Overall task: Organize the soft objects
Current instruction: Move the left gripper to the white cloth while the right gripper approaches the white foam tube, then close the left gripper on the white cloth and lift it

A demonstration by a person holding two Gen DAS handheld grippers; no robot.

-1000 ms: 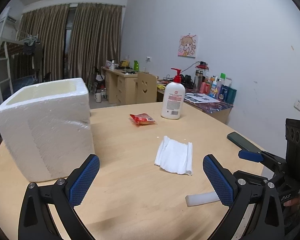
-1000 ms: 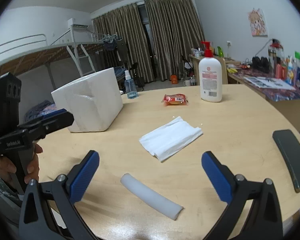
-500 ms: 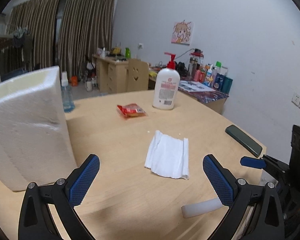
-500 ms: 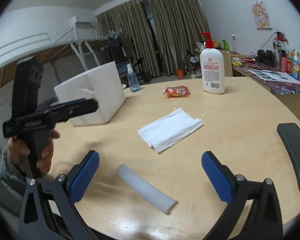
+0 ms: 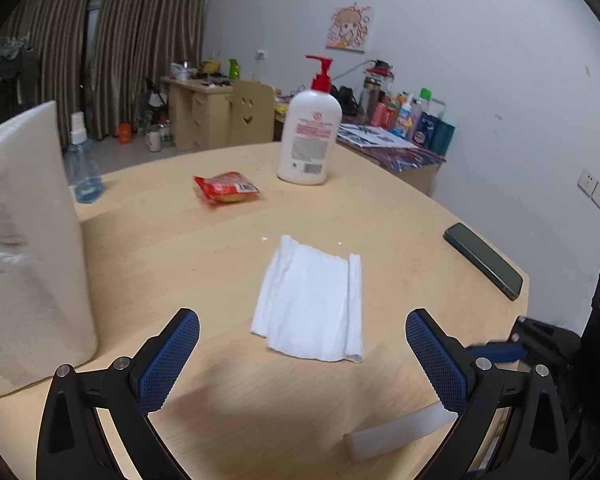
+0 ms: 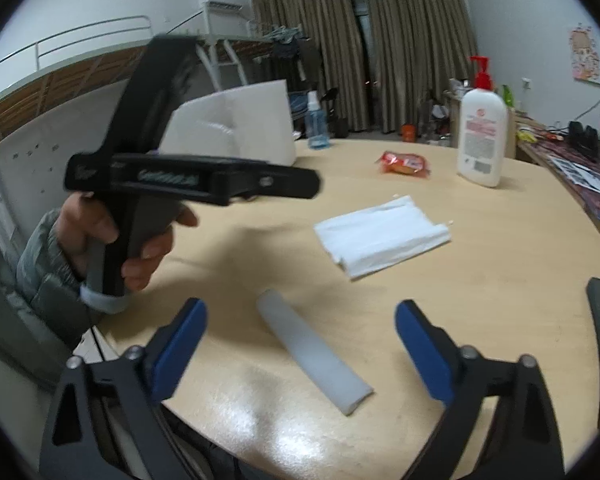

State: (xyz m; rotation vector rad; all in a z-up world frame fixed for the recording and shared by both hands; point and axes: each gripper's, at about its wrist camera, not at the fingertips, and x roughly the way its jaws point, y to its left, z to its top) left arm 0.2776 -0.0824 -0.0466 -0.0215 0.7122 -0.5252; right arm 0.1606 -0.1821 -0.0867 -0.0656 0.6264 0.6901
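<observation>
A folded white cloth (image 5: 312, 300) lies on the round wooden table (image 5: 380, 216), just ahead of my left gripper (image 5: 300, 320), which hangs open above the table with nothing between its blue pads. A white foam tube (image 6: 312, 352) lies on the table between the pads of my right gripper (image 6: 302, 312). The right jaws are closing and stand wide, and the pads do not touch the tube. The same tube (image 5: 396, 434) shows at the lower right of the left wrist view. A white foam box (image 5: 24, 240) stands at the left. A red snack packet (image 5: 228, 188) lies further back.
A lotion pump bottle (image 5: 310, 136) stands at the back of the table. A dark phone (image 5: 484, 260) lies near the right edge. A blue spray bottle (image 6: 316, 124) stands beside the box (image 6: 236, 128). A hand (image 6: 140, 248) holds the left gripper (image 6: 300, 184) at the table's near edge.
My left gripper has moved forward and right, closer to the cloth, and the box has slid to the left edge of its view. The right jaws have narrowed a little around the tube.
</observation>
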